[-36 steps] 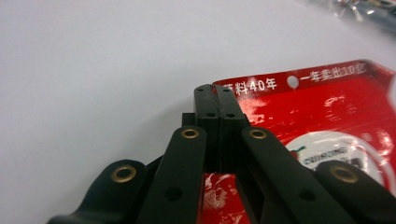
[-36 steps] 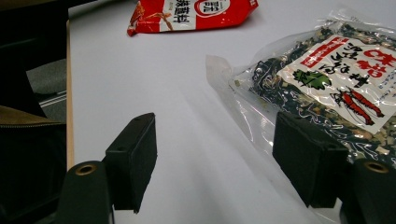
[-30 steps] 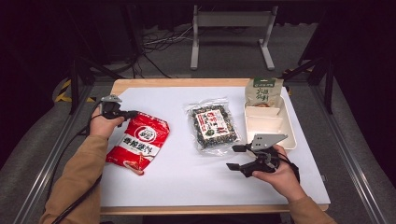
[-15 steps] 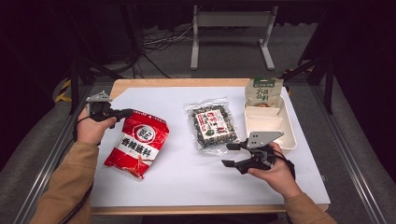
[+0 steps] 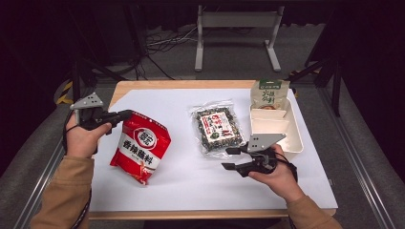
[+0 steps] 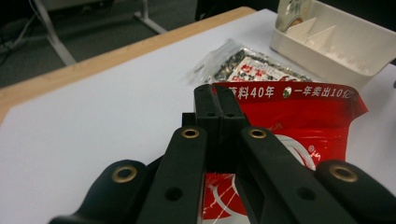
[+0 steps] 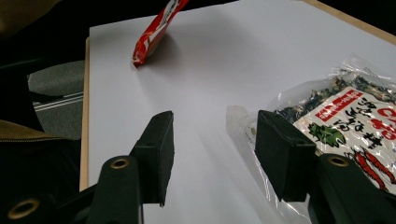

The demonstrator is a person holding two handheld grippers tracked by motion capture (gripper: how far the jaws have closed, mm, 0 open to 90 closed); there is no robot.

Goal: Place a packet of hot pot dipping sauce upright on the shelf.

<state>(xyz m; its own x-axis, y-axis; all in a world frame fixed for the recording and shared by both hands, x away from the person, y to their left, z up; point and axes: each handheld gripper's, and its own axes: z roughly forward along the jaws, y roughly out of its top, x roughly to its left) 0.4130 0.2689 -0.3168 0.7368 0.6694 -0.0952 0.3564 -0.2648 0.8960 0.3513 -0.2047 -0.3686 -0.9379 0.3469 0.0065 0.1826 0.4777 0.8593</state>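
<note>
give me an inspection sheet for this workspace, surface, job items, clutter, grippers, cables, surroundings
surface: white sheet over a wooden table, flat.
job's things: red packet with its top corner lifted and its bottom on the sheet; clear packet lying flat mid-table.
clutter: cream tray at the right edge, a green pouch standing in its far end.
grippers: left gripper shut on the red packet's top edge; right gripper open, its jaws have just been closing, nothing pressed, at the clear packet's near corner.
cables: loose cables on the floor beyond the table.
surroundings: grey metal stand, dark floor.
</note>
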